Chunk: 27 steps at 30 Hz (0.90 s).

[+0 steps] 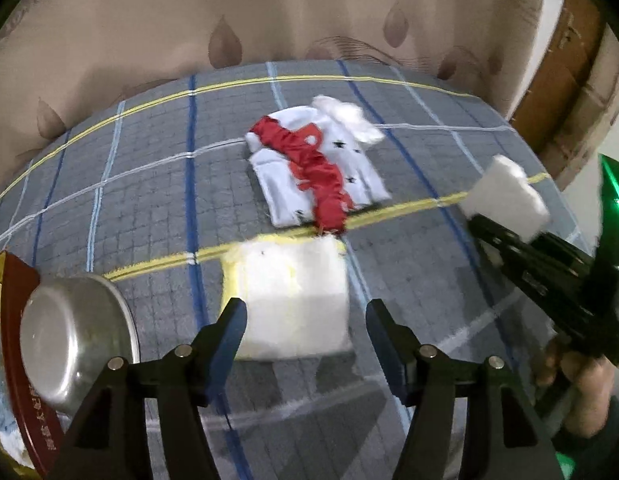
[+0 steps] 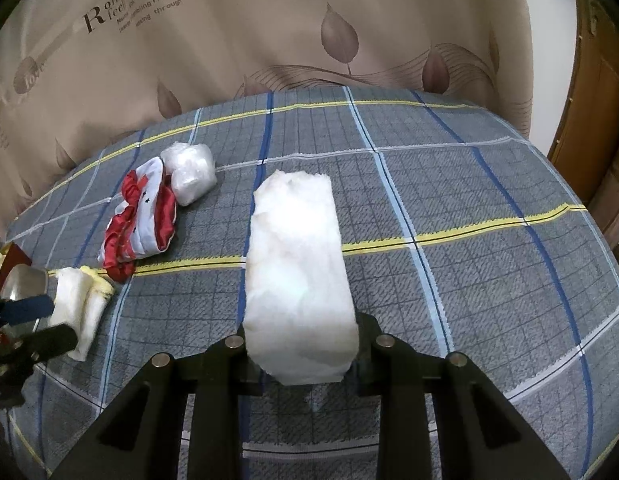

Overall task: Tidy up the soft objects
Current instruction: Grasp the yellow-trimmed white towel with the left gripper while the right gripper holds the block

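Note:
A folded white-and-yellow cloth lies on the plaid table cover, just ahead of my left gripper. That gripper is open wide; its left fingertip is at the cloth's left edge and the right one stands apart from it. My right gripper is shut on a thick white cotton pad, held above the table. Farther back lie a red-and-white garment and a white plastic-wrapped bundle touching its far end.
An overturned metal bowl rests on a dark red tray at the left edge. The grey plaid table cover ends at a beige leaf-print curtain. A wooden door stands right. A hand holds the right gripper.

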Available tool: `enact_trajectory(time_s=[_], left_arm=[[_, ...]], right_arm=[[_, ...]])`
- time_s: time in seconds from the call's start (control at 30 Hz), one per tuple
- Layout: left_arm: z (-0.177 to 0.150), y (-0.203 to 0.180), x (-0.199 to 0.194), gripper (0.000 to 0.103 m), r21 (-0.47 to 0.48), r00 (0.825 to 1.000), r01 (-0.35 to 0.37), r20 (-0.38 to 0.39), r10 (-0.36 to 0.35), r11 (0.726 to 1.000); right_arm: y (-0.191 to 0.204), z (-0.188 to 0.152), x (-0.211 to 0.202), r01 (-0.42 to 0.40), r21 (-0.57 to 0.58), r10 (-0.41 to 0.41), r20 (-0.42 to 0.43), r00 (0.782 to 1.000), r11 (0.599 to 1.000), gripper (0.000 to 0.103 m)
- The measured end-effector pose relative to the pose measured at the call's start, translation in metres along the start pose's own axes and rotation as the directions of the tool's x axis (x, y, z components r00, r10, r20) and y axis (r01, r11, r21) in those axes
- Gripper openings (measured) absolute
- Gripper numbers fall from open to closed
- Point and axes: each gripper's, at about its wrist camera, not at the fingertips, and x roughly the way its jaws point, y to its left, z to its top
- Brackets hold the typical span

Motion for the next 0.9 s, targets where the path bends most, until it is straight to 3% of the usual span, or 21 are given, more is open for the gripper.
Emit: enact_trajectory(time_s=[0.1,0.2,0.5,0.9], left_arm=[[0.003,0.004,0.010,0.070,-0.002,0.999,-0.034,0.001,0.034,0.999],[0.001,0.012,0.026,0.075,-0.030,0.999,-0.004,-0.042,0.003,1.000],[-0.003,0.021,0.019,0.071,-0.067,0.999,0.042,-0.002,-0.042,0.997],[-0.018,0.023,-0.013,0.068,-0.028,0.999,-0.007,0.042,0.008,1.000]], right_arm=[[0.000,0.001,-0.001,-0.001,0.001,0.001,-0.001,1.000,1.000,0.026],[0.000,0.001,0.000,-0.003,0.001,0.003,-0.002,1.000,1.000,0.026],[0.001,0.001,-0.001,-0.006,0.004,0.006,-0.006,1.000,1.000,0.027],[0.001,0.002,-0.001,-0.007,0.007,0.007,-0.007,1.000,1.000,0.027]])
